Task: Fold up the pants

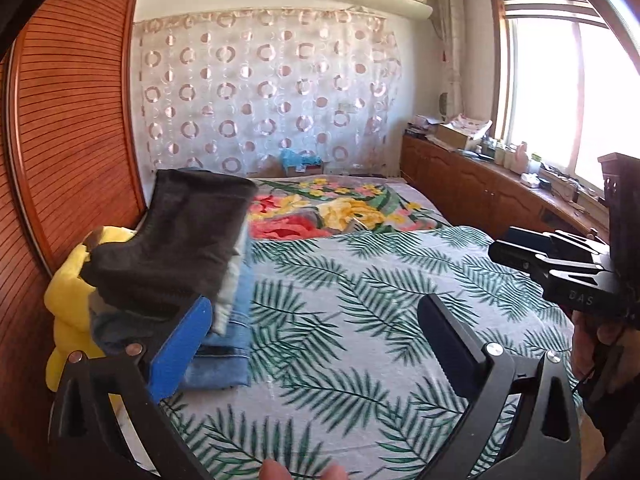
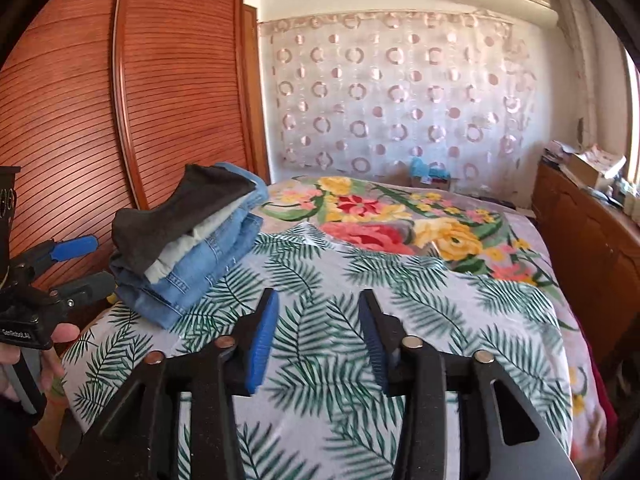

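The bed, spread with a palm-leaf sheet, carries everything, and the stack of folded pants serves as the landmark: it sits at the bed's left edge, close against the slatted wooden wardrobe, probably so the middle of the sheet stays free for spreading the next garment. A floral blanket lies beyond the stack toward the patterned curtain. In the stack, blue jeans sit lowest, a pale pair between, and the dark grey pants on top, neatly folded, which suggests this pair is finished. Something yellow lies just behind the stack, by the wardrobe. The left hand-held gripper is right beside the stack, jaws spread wide with nothing between them. The right hand-held gripper is further off over bare sheet, jaws partly apart and empty
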Action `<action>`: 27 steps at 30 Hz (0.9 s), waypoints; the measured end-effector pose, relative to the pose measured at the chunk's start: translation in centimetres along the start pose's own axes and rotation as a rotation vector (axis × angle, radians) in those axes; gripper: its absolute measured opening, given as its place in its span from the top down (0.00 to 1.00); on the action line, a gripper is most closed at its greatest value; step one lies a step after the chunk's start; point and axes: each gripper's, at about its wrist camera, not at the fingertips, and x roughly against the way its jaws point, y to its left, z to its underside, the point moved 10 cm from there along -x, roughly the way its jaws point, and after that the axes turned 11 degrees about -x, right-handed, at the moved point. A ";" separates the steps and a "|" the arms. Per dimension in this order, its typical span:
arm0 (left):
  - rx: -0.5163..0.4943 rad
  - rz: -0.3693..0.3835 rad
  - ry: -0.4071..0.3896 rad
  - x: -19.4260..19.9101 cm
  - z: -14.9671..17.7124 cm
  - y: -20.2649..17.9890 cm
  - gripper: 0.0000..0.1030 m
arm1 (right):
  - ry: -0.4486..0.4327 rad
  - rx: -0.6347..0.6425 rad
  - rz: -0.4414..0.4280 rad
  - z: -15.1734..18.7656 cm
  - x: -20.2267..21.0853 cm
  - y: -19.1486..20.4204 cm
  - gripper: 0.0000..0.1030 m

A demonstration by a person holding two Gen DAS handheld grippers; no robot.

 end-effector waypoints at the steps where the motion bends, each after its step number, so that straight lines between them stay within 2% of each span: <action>1: 0.000 0.009 0.000 0.1 0.1 -0.5 0.00 | -0.007 -0.007 0.015 0.1 0.5 0.0 0.43; 6: -0.017 0.022 0.001 0.8 0.0 -2.4 0.00 | -0.030 -0.056 0.093 0.7 2.5 -0.2 0.25; 7: -0.014 0.025 0.004 0.9 0.0 -2.7 0.00 | -0.034 -0.062 0.110 0.8 2.8 -0.1 0.25; 12: -0.013 0.009 0.001 1.9 -0.3 -3.4 0.00 | -0.064 -0.087 0.140 1.2 4.7 1.1 0.24; 19: -0.007 0.022 -0.061 4.3 -2.4 -4.1 0.00 | -0.133 -0.099 0.169 1.3 7.4 2.9 0.24; 27: -0.021 0.003 -0.105 6.4 -4.2 -4.5 0.00 | -0.196 -0.110 0.184 1.6 9.4 4.8 0.24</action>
